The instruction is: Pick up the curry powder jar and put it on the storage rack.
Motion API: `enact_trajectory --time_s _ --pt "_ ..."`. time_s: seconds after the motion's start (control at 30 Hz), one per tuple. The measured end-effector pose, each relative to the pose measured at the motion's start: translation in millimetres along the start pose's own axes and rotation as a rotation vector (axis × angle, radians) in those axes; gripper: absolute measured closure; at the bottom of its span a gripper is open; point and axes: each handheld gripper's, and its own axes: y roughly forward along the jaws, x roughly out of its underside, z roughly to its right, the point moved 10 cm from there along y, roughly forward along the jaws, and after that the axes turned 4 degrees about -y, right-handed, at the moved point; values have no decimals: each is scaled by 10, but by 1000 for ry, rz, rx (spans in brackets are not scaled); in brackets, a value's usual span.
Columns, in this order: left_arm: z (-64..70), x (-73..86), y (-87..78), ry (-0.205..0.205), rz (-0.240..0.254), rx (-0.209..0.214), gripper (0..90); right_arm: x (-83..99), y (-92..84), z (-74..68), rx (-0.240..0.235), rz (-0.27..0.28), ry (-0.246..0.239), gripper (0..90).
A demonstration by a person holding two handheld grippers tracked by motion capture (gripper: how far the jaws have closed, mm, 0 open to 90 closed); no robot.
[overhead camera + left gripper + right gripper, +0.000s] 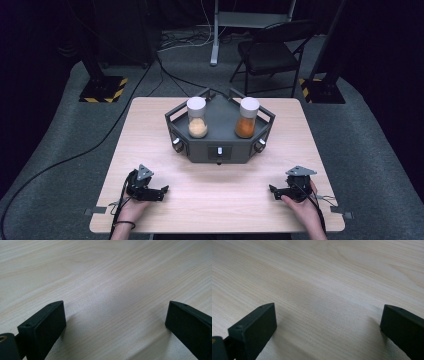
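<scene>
Left claw (pixel 162 191), jaws spread wide and released, rests on the worktop (pixel 215 200) near its front-left corner; between the jaws lies bare wood grain. Right claw (pixel 272 191), likewise released with jaws wide apart, rests near the front-right corner, held in a hand (pixel 300 202). Both claws point inward toward each other. Well apart from them, at the worktop's middle toward the rear edge, a dark grey tray (pixel 220 140) carries two white-capped jars: a pale-filled jar (pixel 197 118) at left, an orange-filled jar (pixel 247 118) at right, both upright.
</scene>
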Motion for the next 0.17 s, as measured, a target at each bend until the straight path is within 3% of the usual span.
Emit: enact_trajectory --time_s 0.17 --pt "0 0 0 0 0 0 30 -3 3 -9 6 0 6 0"
